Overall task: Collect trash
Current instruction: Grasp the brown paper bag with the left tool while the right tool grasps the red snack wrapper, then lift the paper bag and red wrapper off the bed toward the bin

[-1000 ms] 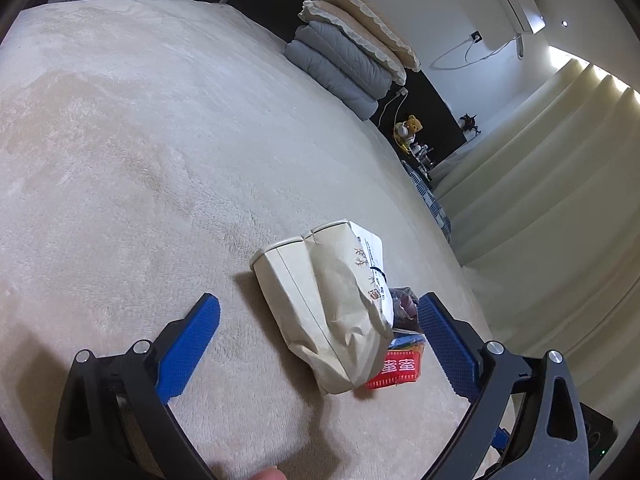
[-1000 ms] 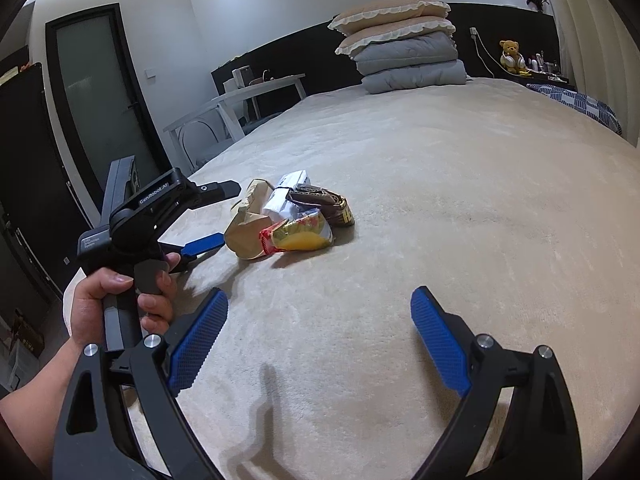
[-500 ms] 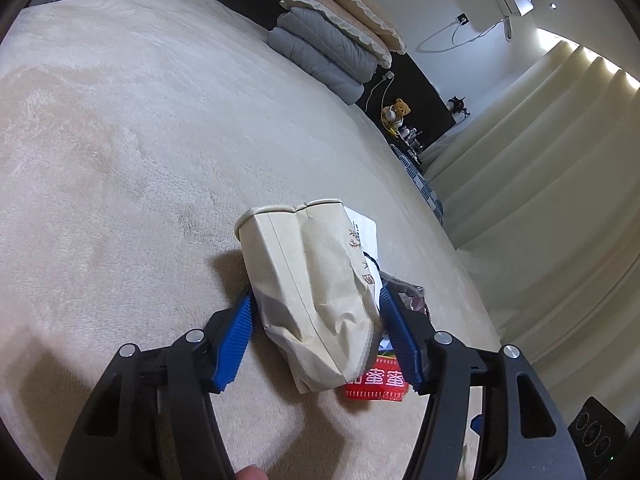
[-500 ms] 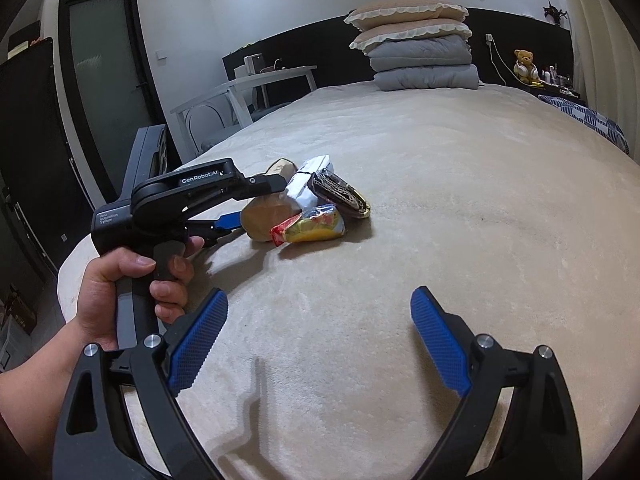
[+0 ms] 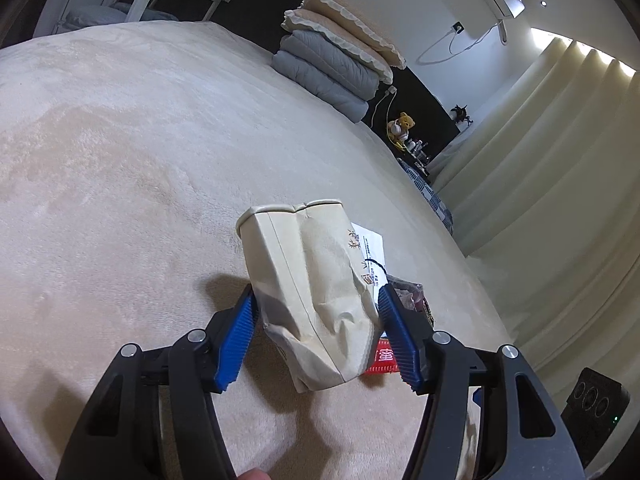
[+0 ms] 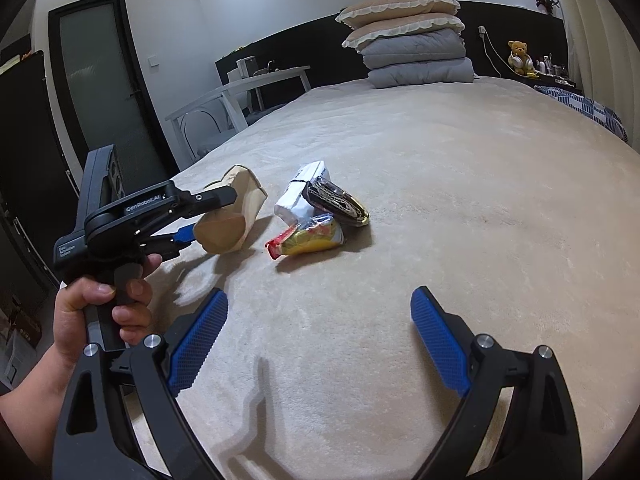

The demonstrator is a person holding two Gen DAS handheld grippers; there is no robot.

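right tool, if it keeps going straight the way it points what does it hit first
Probably just the beige bed cover: the open right tool aims down at bare fabric. The yellow snack wrapper lies farther on, slightly left of centre, though depth is hard to judge.

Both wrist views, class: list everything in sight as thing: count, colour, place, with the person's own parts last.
paper bag: one, tan, clamped in the left tongs
white packet: one, on the bed
dark wrapper: one, brown, against the white packet
snack packet: one, yellow-red, in front
bed cover: one, beige
pillows: stack, beige on grey, at the headboard
teddy bear: one, yellow, far side
left tongs: blue pads, just closed on bag
right tongs: blue pads, open, nothing between
hand: one, gripping left handle
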